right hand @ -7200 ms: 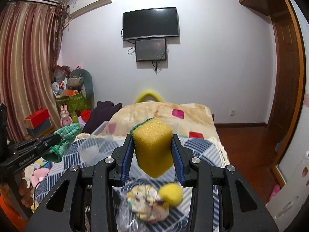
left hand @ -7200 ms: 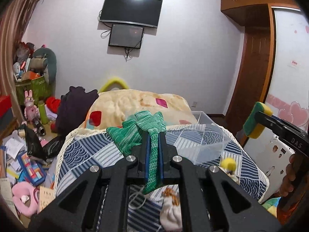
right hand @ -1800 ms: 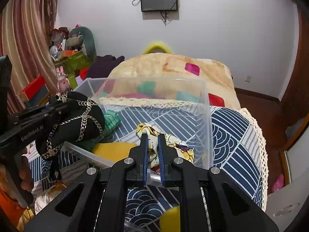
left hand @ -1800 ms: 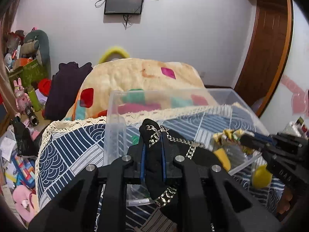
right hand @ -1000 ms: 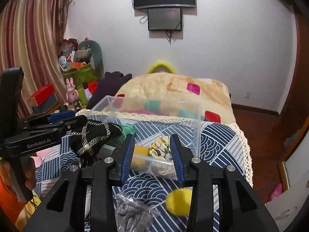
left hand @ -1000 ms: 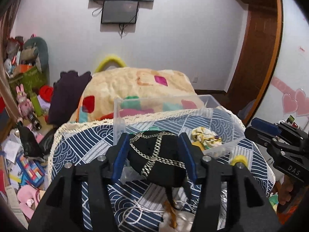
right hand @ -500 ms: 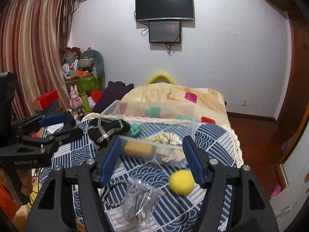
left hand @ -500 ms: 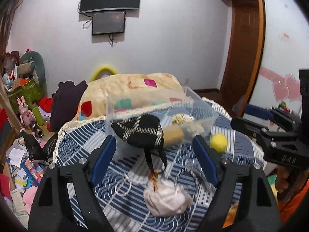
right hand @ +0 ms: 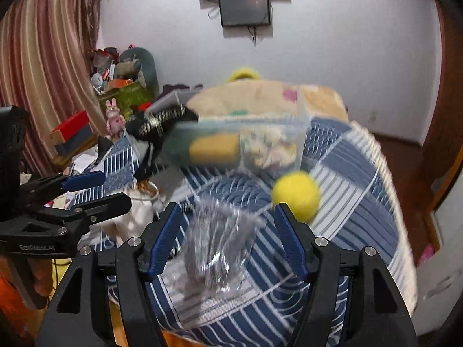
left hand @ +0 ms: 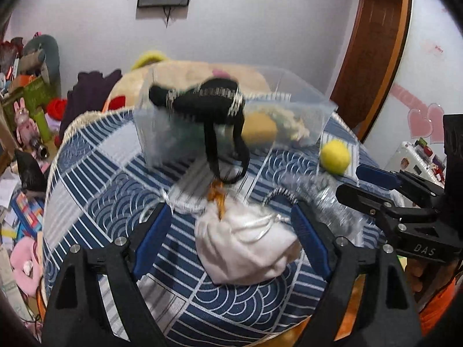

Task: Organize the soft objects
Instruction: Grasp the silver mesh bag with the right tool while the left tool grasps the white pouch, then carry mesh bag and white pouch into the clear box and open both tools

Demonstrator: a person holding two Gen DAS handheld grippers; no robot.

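A clear plastic bin [left hand: 301, 107] [right hand: 298, 133] stands on the blue patterned table. A black chain-trimmed bag [left hand: 208, 104] [right hand: 162, 127] hangs over its left rim, and a yellow sponge [left hand: 259, 128] [right hand: 214, 149] and patterned cloth [right hand: 269, 147] lie inside. My left gripper [left hand: 231, 225] is open and empty, just above a white cloth pouch [left hand: 246, 248]. My right gripper [right hand: 228, 231] is open and empty, over a clear crinkled plastic bag [right hand: 217, 243] [left hand: 327, 202]. A yellow ball [right hand: 296, 196] [left hand: 335, 156] lies right of it.
The table's blue striped cloth [right hand: 347, 173] drops off at its lace edge. A quilt-covered bed [left hand: 185, 72] lies behind the bin. Toys and boxes [right hand: 121, 86] clutter the floor at left. A wooden door [left hand: 373, 43] is at right.
Both grippers let go their loads into the bin, opened wide and drew back. Since half a second ago both have dropped lower toward the table; the pouch and plastic bag now sit between the fingers.
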